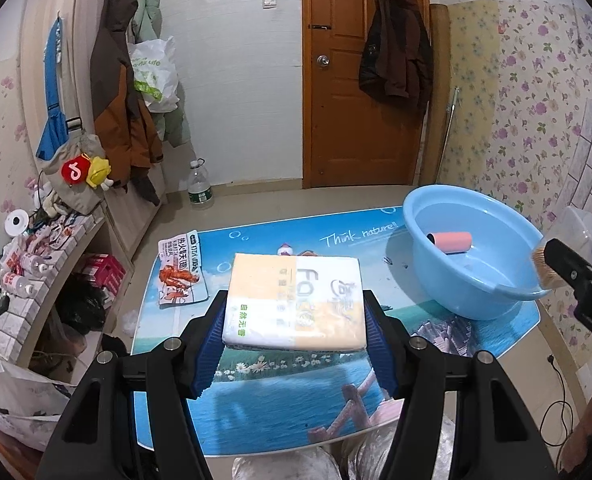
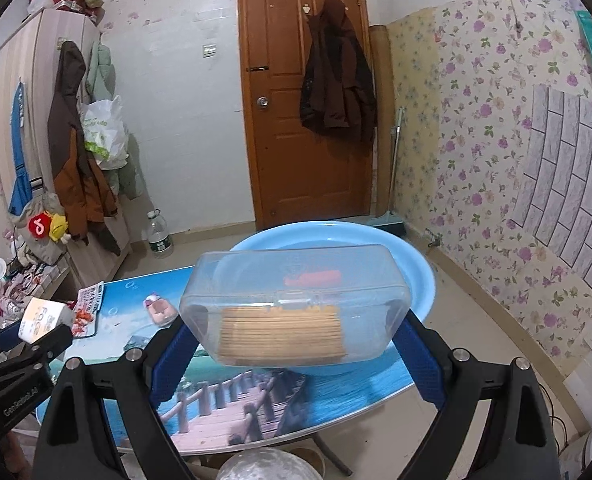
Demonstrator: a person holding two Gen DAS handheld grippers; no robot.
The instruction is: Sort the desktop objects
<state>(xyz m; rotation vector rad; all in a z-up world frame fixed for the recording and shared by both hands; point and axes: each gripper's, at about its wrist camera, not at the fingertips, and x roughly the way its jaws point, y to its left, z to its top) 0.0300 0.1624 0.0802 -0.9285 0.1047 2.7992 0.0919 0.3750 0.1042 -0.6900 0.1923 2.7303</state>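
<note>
My left gripper [image 1: 294, 305] is shut on a white-and-orange tissue pack [image 1: 296, 280], its blue pads [image 1: 215, 328] pressing the pack's two sides and holding it above the sea-print table [image 1: 255, 400]. In the right wrist view my right gripper [image 2: 294, 326] is shut on a clear plastic box [image 2: 296, 276] with toothpicks inside, lifted in front of the blue basin [image 2: 420, 276]. The basin [image 1: 448, 284] stands on the table's right end with a pink roll [image 1: 450, 242] lying in it. Each gripper also shows in the other's view: the right gripper [image 1: 564, 268] and the left gripper [image 2: 43, 334].
A printed snack packet [image 1: 179, 272] lies flat at the table's far left. Left of the table stands a cluttered shelf [image 1: 23, 264] beside hanging coats [image 1: 115, 92]. A water bottle [image 1: 199, 192] stands on the floor, before the closed wooden door [image 1: 348, 120].
</note>
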